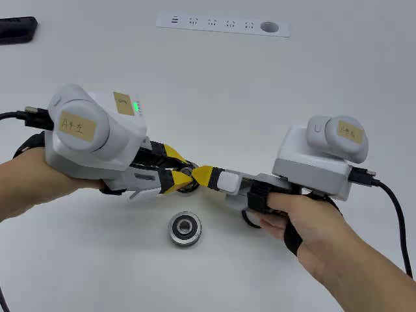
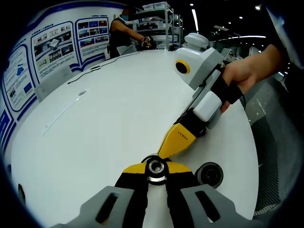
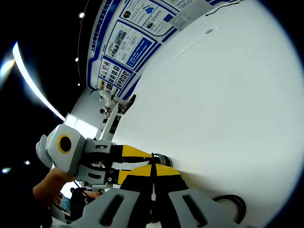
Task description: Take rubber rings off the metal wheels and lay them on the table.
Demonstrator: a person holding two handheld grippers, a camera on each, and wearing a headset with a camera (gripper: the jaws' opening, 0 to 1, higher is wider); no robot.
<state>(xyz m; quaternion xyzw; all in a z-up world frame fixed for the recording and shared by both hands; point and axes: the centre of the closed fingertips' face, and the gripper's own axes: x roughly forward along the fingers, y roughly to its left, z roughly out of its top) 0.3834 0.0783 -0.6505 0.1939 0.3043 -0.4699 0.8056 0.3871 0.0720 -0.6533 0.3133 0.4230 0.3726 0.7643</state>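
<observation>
A metal wheel [image 1: 188, 182] with a black rubber ring around it is held above the white table [image 1: 214, 84]. My left gripper [image 1: 181, 177] is shut on that wheel [image 2: 156, 167], one yellow jaw on each side. My right gripper [image 1: 203, 175] comes in from the right, its yellow tips pressed together at the ring's edge. In the left gripper view the right gripper [image 2: 164, 151] meets the top of the wheel's rim. The right gripper's [image 3: 152, 170] own view has its tips shut just before the wheel [image 3: 164, 159]. A second ringed wheel [image 1: 184, 229] lies flat on the table below them.
A white power strip [image 1: 223, 24] lies at the table's far edge and a black object [image 1: 16, 29] at the far left corner. A thin black loop [image 3: 231, 203] sits by the right gripper's body. A cable [image 1: 396, 214] trails from the right gripper.
</observation>
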